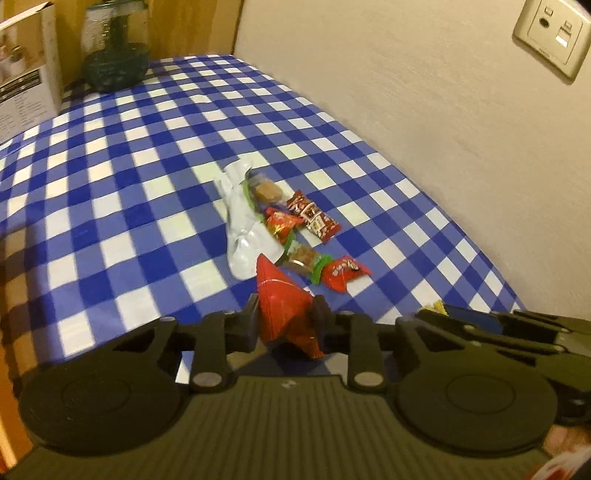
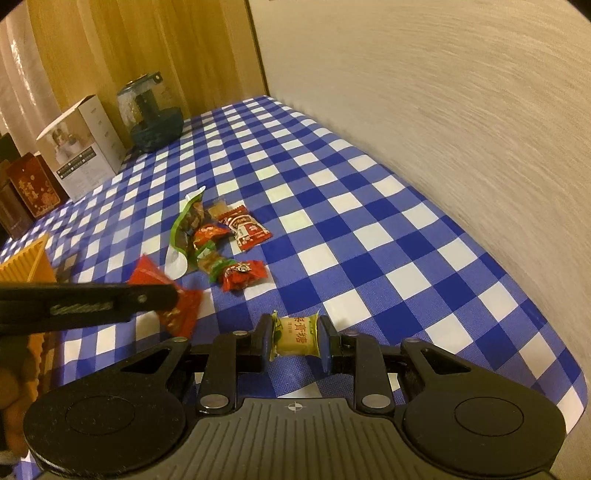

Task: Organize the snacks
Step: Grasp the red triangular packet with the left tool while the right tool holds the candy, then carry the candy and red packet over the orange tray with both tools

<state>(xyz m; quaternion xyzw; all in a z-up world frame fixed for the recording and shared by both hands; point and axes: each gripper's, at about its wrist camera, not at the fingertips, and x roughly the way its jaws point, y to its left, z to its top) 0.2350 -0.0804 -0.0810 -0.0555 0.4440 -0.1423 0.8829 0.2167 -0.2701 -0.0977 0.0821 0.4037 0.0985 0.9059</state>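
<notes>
My left gripper is shut on a red foil snack packet, which stands up between its jaws just above the blue-checked tablecloth. The right wrist view shows the same packet from the side. My right gripper is shut on a yellow-green wrapped candy. Beyond both lies a small pile: a white pouch, a brown candy, a dark red packet, an orange-red candy, a green-ended candy and a red candy.
A glass jar on a green base and a white carton stand at the far end. Dark red boxes and an orange ribbed bin are at the left. A wall with a socket runs along the table's right edge.
</notes>
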